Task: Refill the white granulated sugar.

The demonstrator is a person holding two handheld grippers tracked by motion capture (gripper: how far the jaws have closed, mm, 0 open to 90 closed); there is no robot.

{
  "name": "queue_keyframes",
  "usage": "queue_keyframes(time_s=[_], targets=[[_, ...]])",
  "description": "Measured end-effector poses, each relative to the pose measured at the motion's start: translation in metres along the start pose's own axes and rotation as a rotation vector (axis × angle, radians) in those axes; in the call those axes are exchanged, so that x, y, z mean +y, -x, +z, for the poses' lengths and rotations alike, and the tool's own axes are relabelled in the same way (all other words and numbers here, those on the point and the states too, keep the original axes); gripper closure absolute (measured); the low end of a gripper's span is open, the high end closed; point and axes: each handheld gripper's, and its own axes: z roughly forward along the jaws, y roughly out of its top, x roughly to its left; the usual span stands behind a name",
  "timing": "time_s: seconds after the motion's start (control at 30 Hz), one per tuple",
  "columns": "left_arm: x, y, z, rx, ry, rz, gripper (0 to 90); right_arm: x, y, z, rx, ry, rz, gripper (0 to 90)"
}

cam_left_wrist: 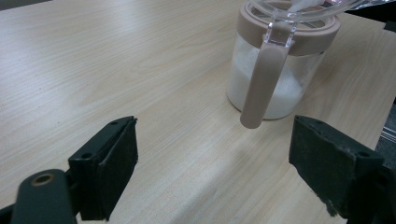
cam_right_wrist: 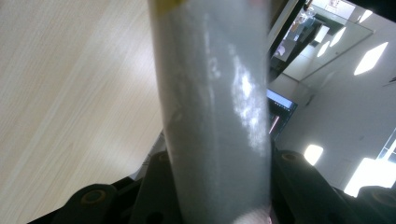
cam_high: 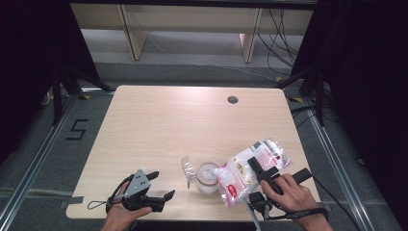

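Right tongs (cam_high: pixel 258 169) grip bag (cam_high: pixel 250 169), tilted over jar (cam_high: pixel 207 177).

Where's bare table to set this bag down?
The whole far half of the table, up to the grommet hole, is bare. The near right is crowded: jar, bag, right gripper. The left gripper takes the near left.

The left hand-held gripper (cam_high: pixel 161 185) sits low at the near left, held from behind by the left hand (cam_high: pixel 126 208), its forearm coming in from the bottom edge. Its jaws point toward the middle and stand wide apart with nothing between them, as the left gripper view shows. The right hand (cam_high: pixel 288 193) grips the right hand-held gripper (cam_high: pixel 255 166) at the near right, angled up and away from the person. Its jaws are pressed against something held between them.
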Motion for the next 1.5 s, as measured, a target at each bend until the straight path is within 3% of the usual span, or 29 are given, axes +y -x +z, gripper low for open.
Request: queue_keyframes(time_s=[0.4,0.5,0.7,0.77,0.97,1.0,1.03,1.07,1.2,1.23,1.27,1.33,1.4,1.5], targets=[[0.000,0.000,0.000,0.001,-0.001,0.001,15.3,-0.002,0.002,0.000,-0.004,0.010,-0.005,73.4],[0.000,0.000,0.000,0.001,0.001,0.001,15.3,-0.001,-0.002,-0.001,0.003,0.001,0.050,73.4],[0.000,0.000,0.000,0.000,0.002,0.000,15.3,-0.002,-0.005,0.002,0.001,0.015,0.066,73.5],[0.000,0.000,0.000,-0.001,0.000,0.001,15.2,-0.004,-0.003,0.003,0.003,0.046,0.073,73.5],[0.000,0.000,0.000,-0.001,0.007,0.000,15.2,-0.011,-0.006,0.005,-0.005,0.095,0.207,74.1],[0.000,0.000,0.001,-0.001,0.007,0.000,15.3,-0.011,-0.009,0.005,0.006,0.092,0.265,74.3],[0.000,0.000,0.000,0.000,0.005,-0.001,15.3,-0.012,-0.005,0.006,-0.004,0.108,0.227,74.5],[0.000,0.000,0.001,0.000,0.007,-0.002,15.3,-0.013,-0.005,0.008,-0.013,0.121,0.237,74.6],[0.000,0.000,0.000,0.000,0.007,-0.002,15.3,-0.015,-0.007,0.012,-0.001,0.149,0.338,75.2],[0.000,0.000,0.000,0.000,0.007,-0.003,15.3,-0.015,-0.009,0.013,0.015,0.148,0.383,75.3],[0.000,0.000,0.000,0.000,0.007,-0.004,15.2,-0.017,-0.008,0.014,0.010,0.164,0.390,75.7],[0.000,0.000,0.000,0.001,0.009,-0.005,15.2,-0.017,-0.012,0.016,0.025,0.167,0.462,76.4],[0.000,0.000,0.001,0.001,0.007,-0.005,15.3,-0.015,-0.016,0.018,0.044,0.167,0.508,77.1],[0.000,0.000,0.000,-0.001,0.009,-0.002,15.2,-0.015,-0.016,0.022,0.067,0.174,0.540,77.5]])
